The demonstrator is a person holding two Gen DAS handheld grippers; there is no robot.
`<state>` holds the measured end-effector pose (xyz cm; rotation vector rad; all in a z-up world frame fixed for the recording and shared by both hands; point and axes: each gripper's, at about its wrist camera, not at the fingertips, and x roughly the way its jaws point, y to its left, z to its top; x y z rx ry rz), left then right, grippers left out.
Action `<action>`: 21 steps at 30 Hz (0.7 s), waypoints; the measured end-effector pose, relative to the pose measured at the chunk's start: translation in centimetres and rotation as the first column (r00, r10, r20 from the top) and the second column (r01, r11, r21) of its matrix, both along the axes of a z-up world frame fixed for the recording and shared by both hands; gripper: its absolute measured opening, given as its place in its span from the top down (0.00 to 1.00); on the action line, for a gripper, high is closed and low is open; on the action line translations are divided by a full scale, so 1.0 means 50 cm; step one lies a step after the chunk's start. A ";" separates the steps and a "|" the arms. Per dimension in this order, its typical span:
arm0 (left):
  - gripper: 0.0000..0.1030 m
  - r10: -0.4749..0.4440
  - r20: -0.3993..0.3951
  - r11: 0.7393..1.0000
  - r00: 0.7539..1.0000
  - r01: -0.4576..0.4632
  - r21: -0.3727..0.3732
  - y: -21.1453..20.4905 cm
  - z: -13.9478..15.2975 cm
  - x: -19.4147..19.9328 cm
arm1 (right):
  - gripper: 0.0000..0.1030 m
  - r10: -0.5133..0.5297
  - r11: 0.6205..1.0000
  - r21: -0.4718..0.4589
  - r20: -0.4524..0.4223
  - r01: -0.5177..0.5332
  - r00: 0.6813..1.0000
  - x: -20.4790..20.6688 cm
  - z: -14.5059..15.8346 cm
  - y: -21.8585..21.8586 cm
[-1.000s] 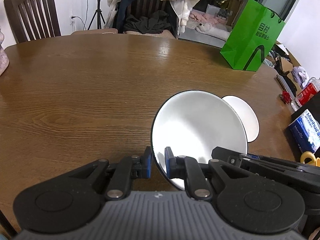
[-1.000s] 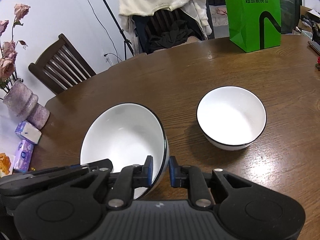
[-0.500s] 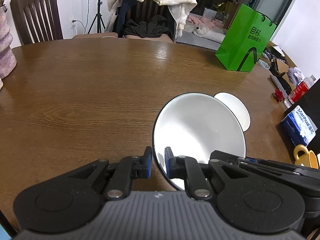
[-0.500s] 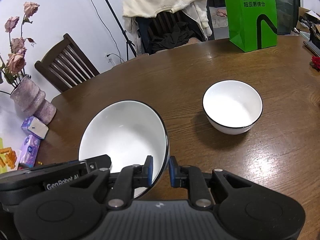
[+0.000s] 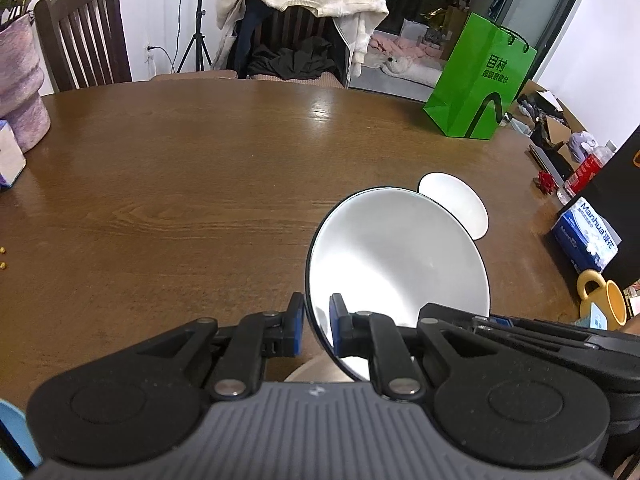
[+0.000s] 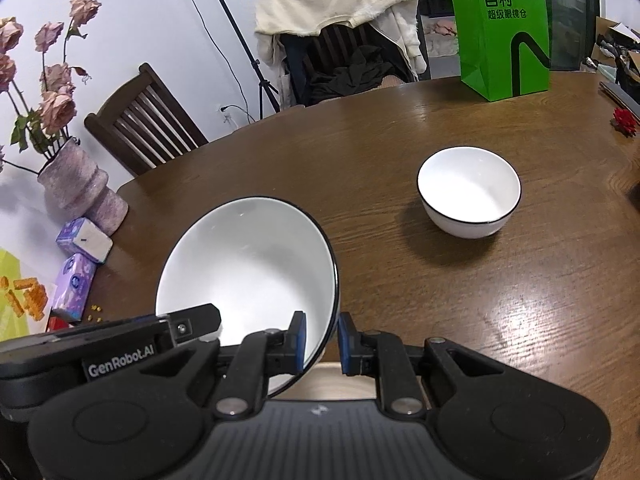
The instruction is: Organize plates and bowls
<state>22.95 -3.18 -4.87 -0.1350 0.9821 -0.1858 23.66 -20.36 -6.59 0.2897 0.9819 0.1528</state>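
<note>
Holding one bowl (image 5: 396,256) by opposite rims, left tongs (image 5: 316,326) and right tongs (image 6: 322,338) both clamped; second bowl (image 6: 469,192) on table (image 6: 500,300) ahead.

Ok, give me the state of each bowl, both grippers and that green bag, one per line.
large bowl: held at its rim by both grippers, tilted
left gripper: shut on the large bowl's rim
right gripper: shut on its opposite rim
small bowl: upright on the table, empty, untouched
green bag: standing upright
</note>
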 end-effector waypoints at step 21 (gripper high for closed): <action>0.87 0.001 -0.003 1.000 1.000 0.000 0.001 0.058 0.016 -0.105 | 0.85 0.018 1.000 -0.018 0.007 -0.018 1.000 -0.111 0.034 0.069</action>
